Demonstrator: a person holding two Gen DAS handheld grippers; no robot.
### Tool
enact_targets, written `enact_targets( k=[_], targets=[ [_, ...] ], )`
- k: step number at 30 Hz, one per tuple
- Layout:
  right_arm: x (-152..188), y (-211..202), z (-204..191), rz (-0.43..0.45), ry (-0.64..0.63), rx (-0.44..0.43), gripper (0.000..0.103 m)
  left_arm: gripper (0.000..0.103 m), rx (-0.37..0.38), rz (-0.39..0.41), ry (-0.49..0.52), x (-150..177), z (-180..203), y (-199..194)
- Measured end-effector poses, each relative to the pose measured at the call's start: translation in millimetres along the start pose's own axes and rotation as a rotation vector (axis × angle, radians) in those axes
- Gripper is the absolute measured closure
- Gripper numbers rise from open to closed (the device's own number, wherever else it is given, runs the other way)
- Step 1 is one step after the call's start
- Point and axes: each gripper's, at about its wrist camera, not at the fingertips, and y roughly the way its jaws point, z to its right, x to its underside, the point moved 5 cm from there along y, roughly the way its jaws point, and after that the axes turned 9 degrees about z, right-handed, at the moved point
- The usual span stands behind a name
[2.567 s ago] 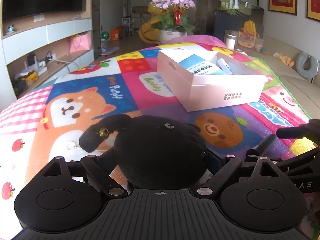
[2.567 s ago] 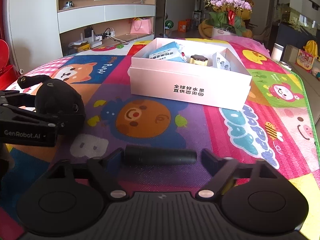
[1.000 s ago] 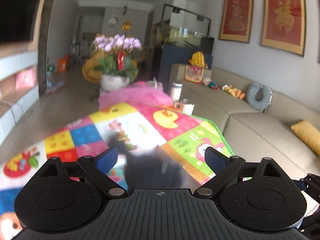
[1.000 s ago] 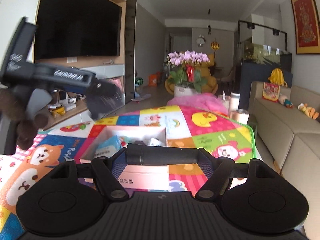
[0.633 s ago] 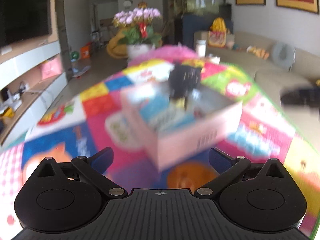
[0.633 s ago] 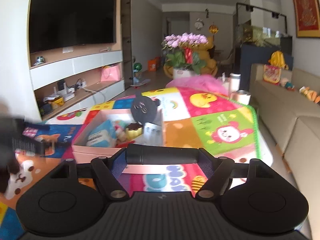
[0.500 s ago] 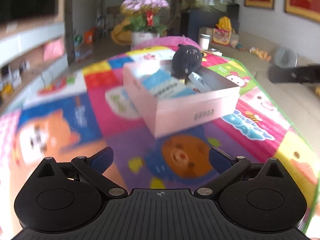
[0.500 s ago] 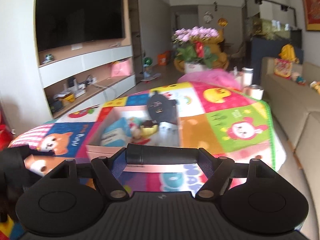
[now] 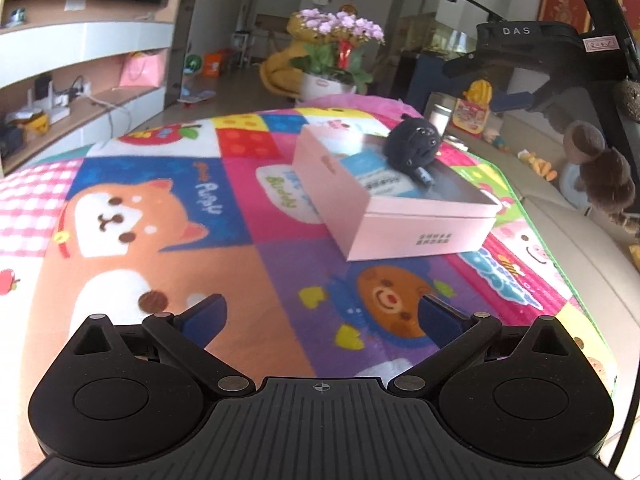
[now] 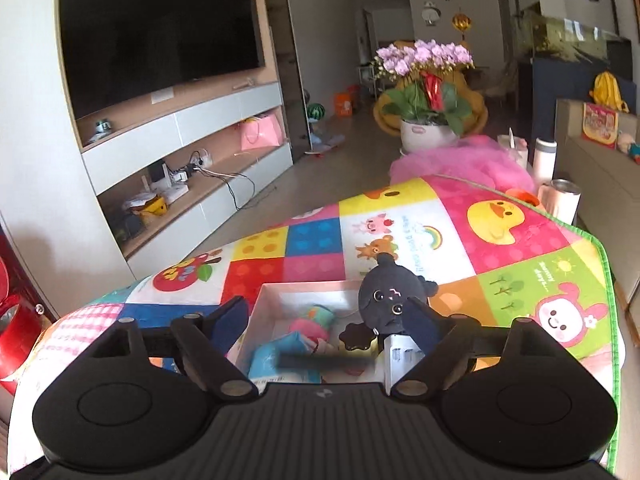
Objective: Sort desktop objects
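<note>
A pink box [image 9: 404, 224] sits on the colourful cartoon mat [image 9: 160, 240]. A black plush toy [image 9: 412, 148] rests on the items in the box; it also shows in the right wrist view [image 10: 390, 296]. My left gripper [image 9: 322, 316] is open and empty, low over the mat in front of the box. My right gripper [image 10: 332, 326] is open above the box [image 10: 304, 290]. A blurred black cylinder [image 10: 324, 361] is below its jaws, over the box contents. The right gripper also shows in the left wrist view [image 9: 540, 56], high over the box.
The box holds a blue-and-white packet [image 9: 376, 176] and other small items. A potted orchid [image 10: 426, 92] stands beyond the table. A sofa [image 9: 580, 248] runs along the right edge. A TV unit [image 10: 168, 112] lines the left wall.
The left gripper let go of the black plush toy, which now lies in the box, and drew back low. The right gripper opened over the box, and the black cylinder left its jaws.
</note>
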Motion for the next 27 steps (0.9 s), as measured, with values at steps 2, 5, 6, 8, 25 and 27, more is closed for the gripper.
enact_targets(
  k=[2, 5, 6, 8, 25, 27],
  targets=[
    [-1, 6, 5, -0.001, 0.000, 0.029, 0.019, 0.000, -0.011, -0.002, -0.020, 4, -6, 4],
    [-4, 22, 15, 0.003, -0.022, 0.093, 0.019, 0.000, -0.019, 0.020, -0.066, 5, -15, 7],
    [-5, 30, 16, 0.011, -0.042, 0.111, 0.019, 0.000, -0.018, 0.032, -0.082, 5, -18, 8],
    [-10, 47, 19, 0.026, -0.082, 0.151, 0.019, 0.000, -0.015, 0.052, -0.113, 4, -23, 11],
    [44, 152, 17, -0.262, 0.147, 0.031, 0.040, 0.000, 0.073, 0.123, -0.321, 7, -48, 20],
    [45, 155, 16, -0.279, 0.167, -0.003, 0.039, 0.000, 0.073, 0.124, -0.311, 7, -46, 20]
  ],
)
